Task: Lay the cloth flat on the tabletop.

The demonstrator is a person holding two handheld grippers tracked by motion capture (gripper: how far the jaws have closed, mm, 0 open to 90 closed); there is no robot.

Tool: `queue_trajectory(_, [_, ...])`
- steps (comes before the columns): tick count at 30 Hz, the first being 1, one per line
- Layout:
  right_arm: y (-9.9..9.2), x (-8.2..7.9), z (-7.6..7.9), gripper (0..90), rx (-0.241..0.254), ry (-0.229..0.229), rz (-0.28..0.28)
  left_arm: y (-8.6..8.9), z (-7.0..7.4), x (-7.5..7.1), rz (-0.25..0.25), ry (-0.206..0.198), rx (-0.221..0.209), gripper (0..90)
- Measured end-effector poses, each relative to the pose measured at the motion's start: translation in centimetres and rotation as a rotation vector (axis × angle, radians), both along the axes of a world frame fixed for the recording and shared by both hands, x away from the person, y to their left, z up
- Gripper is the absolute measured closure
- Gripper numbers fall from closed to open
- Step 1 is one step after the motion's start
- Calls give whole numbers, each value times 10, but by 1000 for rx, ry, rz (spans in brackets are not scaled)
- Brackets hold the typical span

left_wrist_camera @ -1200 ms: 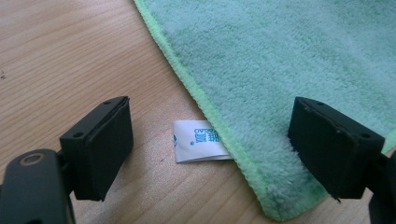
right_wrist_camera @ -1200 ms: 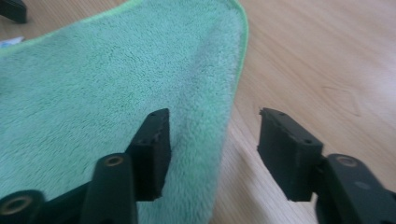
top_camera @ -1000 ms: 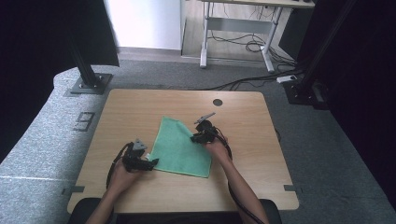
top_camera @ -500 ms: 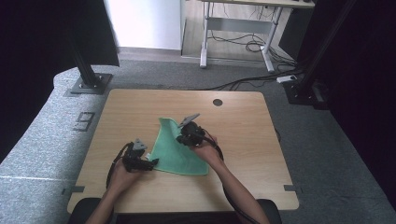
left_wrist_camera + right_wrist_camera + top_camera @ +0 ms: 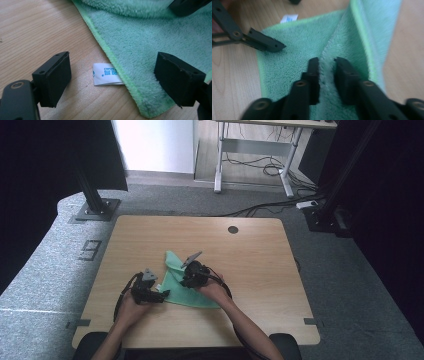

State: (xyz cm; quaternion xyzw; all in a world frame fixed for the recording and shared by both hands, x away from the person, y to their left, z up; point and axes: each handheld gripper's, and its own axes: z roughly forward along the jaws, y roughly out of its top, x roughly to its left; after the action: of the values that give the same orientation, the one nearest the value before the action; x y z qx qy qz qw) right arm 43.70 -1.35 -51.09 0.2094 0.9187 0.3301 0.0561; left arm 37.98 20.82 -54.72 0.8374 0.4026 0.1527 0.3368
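Our right claw (image 5: 326,72), jaws just opening, straddles the folded ridge of the green cloth (image 5: 187,287); our left claw (image 5: 112,80) stands wide open over the cloth's near corner.

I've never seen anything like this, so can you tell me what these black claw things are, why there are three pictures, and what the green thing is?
A person sits at a wooden table and holds a grabbing tool, called a gripper, in each hand. One picture looks down from a camera high above the table. The other two come from little cameras riding on the grippers, so you look along their black jaws.

On the table lies a green cloth with a small white tag.

The left gripper is open, one jaw over bare wood and one over the cloth's corner, holding nothing. The right gripper has a raised fold of the cloth between its jaws. Those jaws have just been opening; the picture is too blurry to tell whether they grip it.
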Motion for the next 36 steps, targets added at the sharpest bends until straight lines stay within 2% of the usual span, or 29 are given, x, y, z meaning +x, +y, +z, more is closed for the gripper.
queue_trajectory(1, [-2,-1,7,627,0,-29,-3,0,0,0,-1,0,1,144])
queue_trajectory(4, [-10,0,24,603,20,-64,-23,0,0,0,-1,0,1,143])
queue_trajectory(9, [-28,8,46,579,56,-97,-79,0,0,0,-2,-1,2,143])
queue_trajectory(11, [-34,12,46,569,73,-86,-96,0,0,1,-2,-1,2,143])
queue_trajectory(14, [-40,18,42,558,67,-84,-121,0,0,1,-3,-1,3,143])
queue_trajectory(19, [-46,28,21,549,51,-37,-151,0,0,1,-4,-1,2,143])
queue_trajectory(20, [-46,28,16,577,46,-24,-151,0,0,1,-4,-1,2,143])
queue_trajectory(21, [-46,29,12,667,38,-8,-149,0,0,1,-4,-1,2,143])
queue_trajectory(23, [-46,29,6,788,31,10,-145,0,0,1,-4,-1,2,143])
queue_trajectory(25, [-48,29,6,858,28,12,-136,0,0,1,-4,-1,2,143])
queue_trajectory(27, [-54,30,14,863,11,-19,-153,0,0,1,-4,-1,2,143])
queue_trajectory(31, [-72,36,35,861,21,-61,-202,-1,0,1,-3,-2,2,143])
queue_trajectory(36, [-98,49,56,854,30,-85,-275,-1,0,1,-1,-3,0,143])
